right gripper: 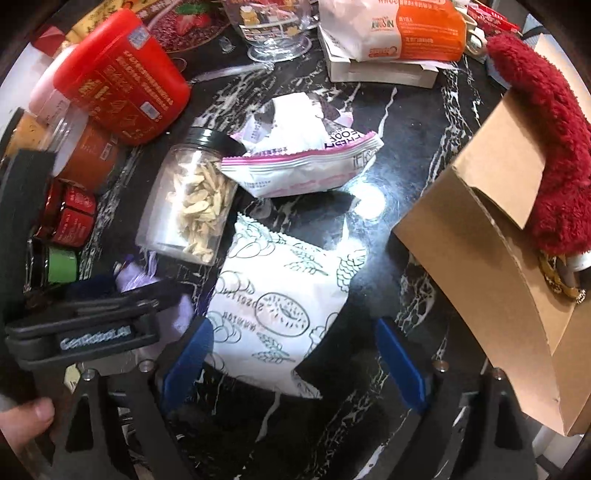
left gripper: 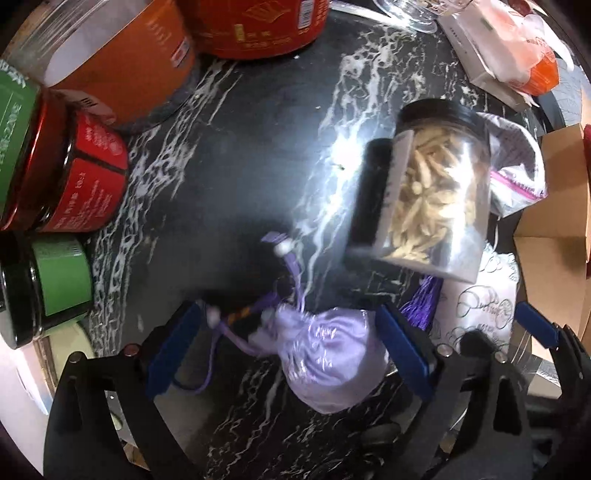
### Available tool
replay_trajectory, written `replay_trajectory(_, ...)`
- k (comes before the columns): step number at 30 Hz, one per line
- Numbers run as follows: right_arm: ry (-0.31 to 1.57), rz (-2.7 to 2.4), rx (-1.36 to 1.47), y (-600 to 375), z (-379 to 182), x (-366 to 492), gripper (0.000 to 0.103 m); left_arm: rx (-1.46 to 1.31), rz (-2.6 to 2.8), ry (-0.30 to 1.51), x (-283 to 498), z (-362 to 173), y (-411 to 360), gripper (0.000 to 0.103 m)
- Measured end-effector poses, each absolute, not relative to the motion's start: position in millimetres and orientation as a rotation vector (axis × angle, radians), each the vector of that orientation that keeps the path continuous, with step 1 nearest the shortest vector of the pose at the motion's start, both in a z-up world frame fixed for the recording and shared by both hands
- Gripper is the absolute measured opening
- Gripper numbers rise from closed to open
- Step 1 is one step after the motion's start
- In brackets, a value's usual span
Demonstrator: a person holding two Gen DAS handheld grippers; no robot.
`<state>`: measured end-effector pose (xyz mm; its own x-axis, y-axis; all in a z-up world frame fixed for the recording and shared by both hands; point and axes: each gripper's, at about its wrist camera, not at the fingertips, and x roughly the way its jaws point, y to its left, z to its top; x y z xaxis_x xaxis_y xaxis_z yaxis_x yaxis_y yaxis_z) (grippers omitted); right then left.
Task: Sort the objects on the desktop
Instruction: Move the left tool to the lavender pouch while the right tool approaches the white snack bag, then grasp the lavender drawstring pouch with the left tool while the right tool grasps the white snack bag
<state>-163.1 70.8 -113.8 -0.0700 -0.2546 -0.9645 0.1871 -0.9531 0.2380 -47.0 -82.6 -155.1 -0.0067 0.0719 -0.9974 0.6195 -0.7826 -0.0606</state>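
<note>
A lilac drawstring pouch point(left gripper: 325, 358) lies on the black marble table point(left gripper: 240, 166), between the open blue pads of my left gripper point(left gripper: 291, 354); the pads do not clearly touch it. A clear jar of dried slices with a black lid point(left gripper: 428, 195) lies on its side just beyond it, and it also shows in the right wrist view point(right gripper: 188, 199). My right gripper point(right gripper: 295, 354) is open around the near end of a white snack bag with line drawings point(right gripper: 280, 306). A pink-edged white snack bag point(right gripper: 299, 166) lies beyond it.
Red, orange and green jars point(left gripper: 88, 177) crowd the table's left edge. An open cardboard box point(right gripper: 495, 266) holding a red plush item point(right gripper: 550, 147) stands at the right. A glass dish point(right gripper: 273, 33), a white box and an orange-white packet point(right gripper: 399, 33) sit at the back.
</note>
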Motion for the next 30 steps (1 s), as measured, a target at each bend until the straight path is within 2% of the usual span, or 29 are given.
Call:
replay_trajectory(3,-0.115,-2.092,1.929,70.4,-118.2,-166.0,0.091,1.905,-1.820,0.797,-41.2,-158.1,-84.5,0.089)
replay_trajectory(6,-0.168,-2.072,1.942,70.3,-121.2,-167.8,0.091,1.922,-1.858,0.772,-34.8,-148.4,-81.5,0.088)
replay_trajectory(12,-0.160,-2.043,1.965,71.2,-124.5,-162.4,0.092,2.028,-2.003,0.772,-21.5,-141.6,-75.7,0.088)
replay_trajectory(18,-0.159,-2.021,1.985,74.3,-131.1,-160.0,0.092,2.116,-2.224,0.306,-16.5,-126.8,-45.4,0.091)
replay_trajectory(30,-0.053,-2.006,2.000,60.0,-136.2,-162.5,0.091,2.166,-2.585,-0.101,-13.6,-121.7,-0.3,0.091)
